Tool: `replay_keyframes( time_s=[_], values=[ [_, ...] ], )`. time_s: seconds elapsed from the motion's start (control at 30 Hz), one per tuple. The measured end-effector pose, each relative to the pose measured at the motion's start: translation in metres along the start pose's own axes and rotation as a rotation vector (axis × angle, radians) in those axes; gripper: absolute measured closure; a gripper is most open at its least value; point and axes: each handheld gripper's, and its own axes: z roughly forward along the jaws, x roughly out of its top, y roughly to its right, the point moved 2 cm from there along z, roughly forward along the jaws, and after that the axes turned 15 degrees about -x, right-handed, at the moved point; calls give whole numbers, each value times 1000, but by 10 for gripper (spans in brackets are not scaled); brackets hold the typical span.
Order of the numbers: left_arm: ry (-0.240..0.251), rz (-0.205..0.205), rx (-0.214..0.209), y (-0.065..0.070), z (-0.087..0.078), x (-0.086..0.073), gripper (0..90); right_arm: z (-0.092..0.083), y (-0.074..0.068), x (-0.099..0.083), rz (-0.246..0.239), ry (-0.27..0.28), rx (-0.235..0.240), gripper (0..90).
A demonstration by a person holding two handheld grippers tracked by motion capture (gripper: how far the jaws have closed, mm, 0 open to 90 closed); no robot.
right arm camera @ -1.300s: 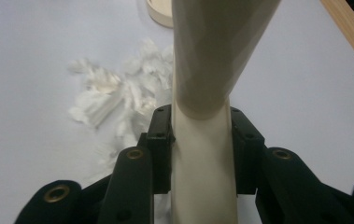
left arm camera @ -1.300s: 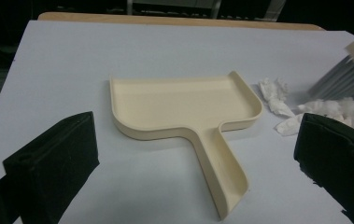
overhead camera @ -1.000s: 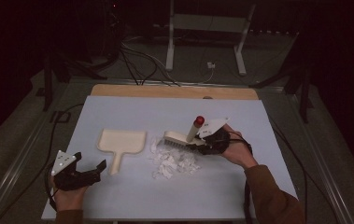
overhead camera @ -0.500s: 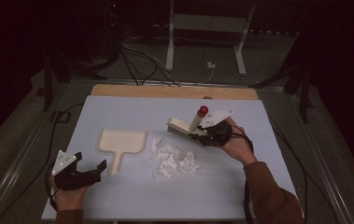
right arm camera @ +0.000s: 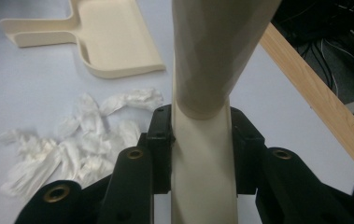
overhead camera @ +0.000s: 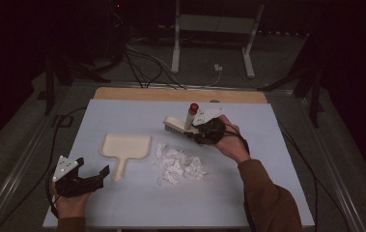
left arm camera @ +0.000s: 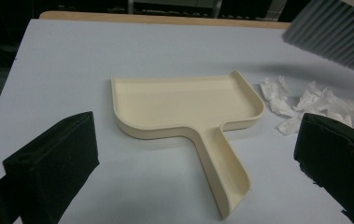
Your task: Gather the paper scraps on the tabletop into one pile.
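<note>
Right gripper (overhead camera: 201, 132) right of centre in the high view, clamped on cream brush (overhead camera: 176, 126), paper scraps (overhead camera: 178, 164) below, dustpan (overhead camera: 125, 147) left of centre, left gripper (overhead camera: 98, 175) lower left, jaws wide apart.

Dim room, dark floor (overhead camera: 137, 72) with cables (overhead camera: 144, 60), pale metal stand (overhead camera: 214, 29) beyond the table (overhead camera: 277, 193).

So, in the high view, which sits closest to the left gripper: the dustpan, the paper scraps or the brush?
From the left gripper:
1. Dustpan, just ahead, handle toward it.
2. Paper scraps, mid-table, right of the dustpan.
3. Brush, farthest, held in the right gripper.
</note>
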Motion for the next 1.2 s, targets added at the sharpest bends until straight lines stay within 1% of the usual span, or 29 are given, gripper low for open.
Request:
replay_keyframes(
  time_s=[0.1, 0.3, 0.5, 0.63, 1.0, 1.1, 1.2],
  values=[
    [1, 0, -2, 0, 0, 0, 4, 8, 0, 2, -4, -4, -2, 674],
    [0, 2, -2, 0, 0, 0, 4, 23, 1, 3, -1, -35, -10, 673],
    [1, 2, -3, 0, 1, 0, 5, 33, 1, 2, 17, -52, -24, 674],
    [1, 2, -3, 0, 1, 0, 4, 38, 0, 4, 18, -49, -23, 674],
    [1, 0, -3, -1, 0, 0, 4, 51, -11, 7, -41, -75, -20, 674],
    [3, -1, -4, -1, 0, 0, 4, 55, -14, 6, -60, -86, -8, 674],
    [2, -3, -3, -1, 0, 0, 4, 57, -20, 6, -91, -97, 14, 674]
  ],
)
